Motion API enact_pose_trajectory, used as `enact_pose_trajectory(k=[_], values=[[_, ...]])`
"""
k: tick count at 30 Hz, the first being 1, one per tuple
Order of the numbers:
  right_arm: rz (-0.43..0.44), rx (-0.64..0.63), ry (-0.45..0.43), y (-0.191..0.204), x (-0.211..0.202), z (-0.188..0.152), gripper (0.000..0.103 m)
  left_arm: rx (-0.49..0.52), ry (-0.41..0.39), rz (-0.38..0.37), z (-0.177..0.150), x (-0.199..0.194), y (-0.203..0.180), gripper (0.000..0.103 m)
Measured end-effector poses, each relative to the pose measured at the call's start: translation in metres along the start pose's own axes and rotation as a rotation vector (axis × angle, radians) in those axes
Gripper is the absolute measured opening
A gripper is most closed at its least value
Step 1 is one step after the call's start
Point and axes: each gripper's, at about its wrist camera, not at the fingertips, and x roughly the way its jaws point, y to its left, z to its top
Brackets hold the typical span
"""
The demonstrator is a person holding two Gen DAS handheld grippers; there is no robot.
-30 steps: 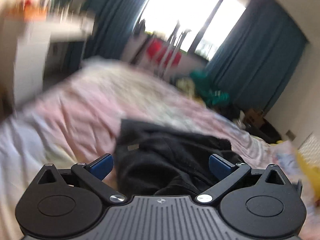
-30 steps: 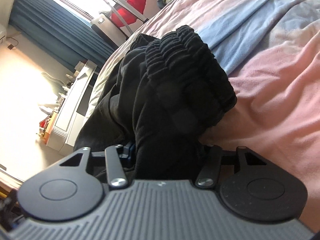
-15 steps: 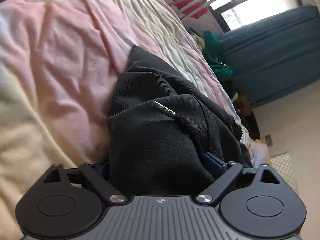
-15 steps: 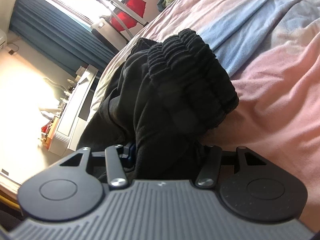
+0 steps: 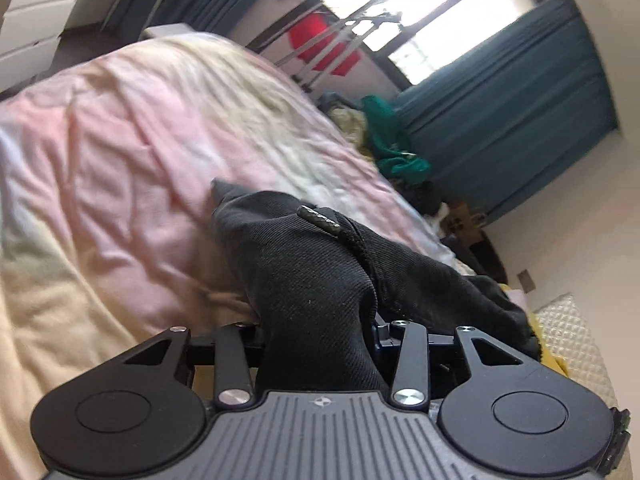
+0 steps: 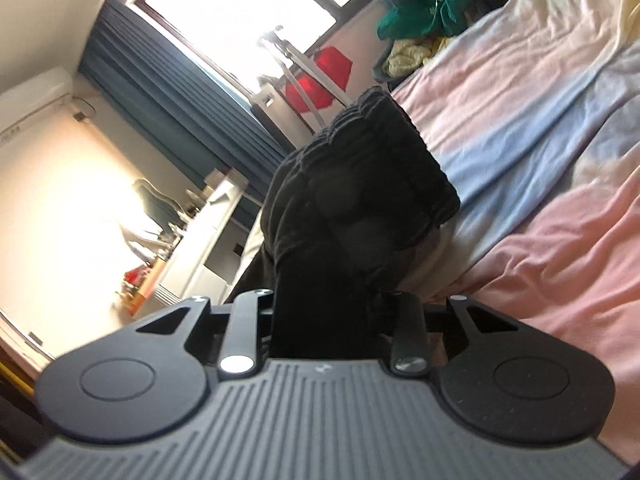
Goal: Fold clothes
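Fingers of left gripper [image 5: 320, 326] clenched on black trousers [image 5: 320, 280], cord tip [image 5: 318, 220] on top. Right gripper [image 6: 326, 312] pinches ribbed cuff [image 6: 376, 152], narrow gap. Trousers bunched, raised off bed [image 5: 120, 160], long axis running away from both cams.

No readable text, label, brand or number is showing in either view; a small emblem on each gripper body and marks on the green garment [image 6: 424, 12] are staying illegible.
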Motion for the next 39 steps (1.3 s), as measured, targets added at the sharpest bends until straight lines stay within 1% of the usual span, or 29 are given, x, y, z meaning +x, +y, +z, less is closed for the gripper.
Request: enact_pose_trajectory(k=[2,4,5,8,11,14,16,19,21,23,25,27,29,30,31,32,34,36,38,39], values=[[0.008,0.021,-0.016,-0.003,-0.019,0.011,0.033,0.021,0.003,-0.010,-0.002,-0.003,-0.026,0.042],[0.008,0.039,-0.040,-0.010,-0.039,0.026,0.033,0.046,0.009,-0.027,-0.004,0.004,-0.056,0.042],[0.005,0.049,-0.056,-0.015,-0.050,0.035,0.033,0.060,0.014,-0.036,-0.006,0.012,-0.073,0.042],[-0.008,0.060,-0.117,-0.036,-0.084,0.070,0.033,0.107,0.040,-0.083,-0.009,0.049,-0.130,0.042],[-0.043,0.038,-0.184,-0.070,-0.116,0.113,0.032,0.140,0.082,-0.141,-0.020,0.106,-0.186,0.042],[-0.109,0.041,-0.242,-0.108,-0.141,0.161,0.032,0.165,0.137,-0.187,-0.032,0.172,-0.242,0.042],[-0.162,0.037,-0.282,-0.133,-0.154,0.192,0.032,0.173,0.171,-0.220,-0.044,0.223,-0.277,0.042],[-0.237,0.026,-0.343,-0.173,-0.166,0.232,0.032,0.243,0.189,-0.245,-0.068,0.292,-0.322,0.042],[-0.277,0.046,-0.378,-0.203,-0.169,0.246,0.032,0.247,0.211,-0.262,-0.083,0.328,-0.335,0.043],[-0.314,0.080,-0.404,-0.233,-0.170,0.248,0.032,0.277,0.235,-0.277,-0.097,0.363,-0.339,0.043],[-0.359,0.116,-0.402,-0.258,-0.162,0.238,0.033,0.308,0.266,-0.272,-0.111,0.390,-0.334,0.043],[-0.411,0.147,-0.361,-0.279,-0.152,0.218,0.033,0.341,0.320,-0.243,-0.127,0.410,-0.320,0.044],[-0.451,0.196,-0.303,-0.297,-0.142,0.193,0.034,0.363,0.369,-0.236,-0.136,0.414,-0.297,0.045],[-0.473,0.231,-0.270,-0.305,-0.138,0.179,0.037,0.371,0.392,-0.236,-0.141,0.415,-0.285,0.046],[-0.480,0.269,-0.257,-0.312,-0.137,0.169,0.041,0.380,0.409,-0.240,-0.144,0.415,-0.274,0.047],[-0.479,0.306,-0.256,-0.317,-0.137,0.160,0.043,0.389,0.406,-0.252,-0.144,0.412,-0.268,0.049],[-0.447,0.361,-0.282,-0.323,-0.143,0.147,0.048,0.407,0.400,-0.270,-0.143,0.404,-0.259,0.052],[-0.462,0.384,-0.273,-0.322,-0.146,0.148,0.051,0.419,0.391,-0.241,-0.139,0.394,-0.262,0.054],[-0.530,0.368,-0.247,-0.311,-0.151,0.158,0.052,0.463,0.364,-0.195,-0.134,0.377,-0.272,0.053],[-0.571,0.351,-0.237,-0.302,-0.154,0.162,0.052,0.483,0.352,-0.175,-0.131,0.365,-0.278,0.051]])
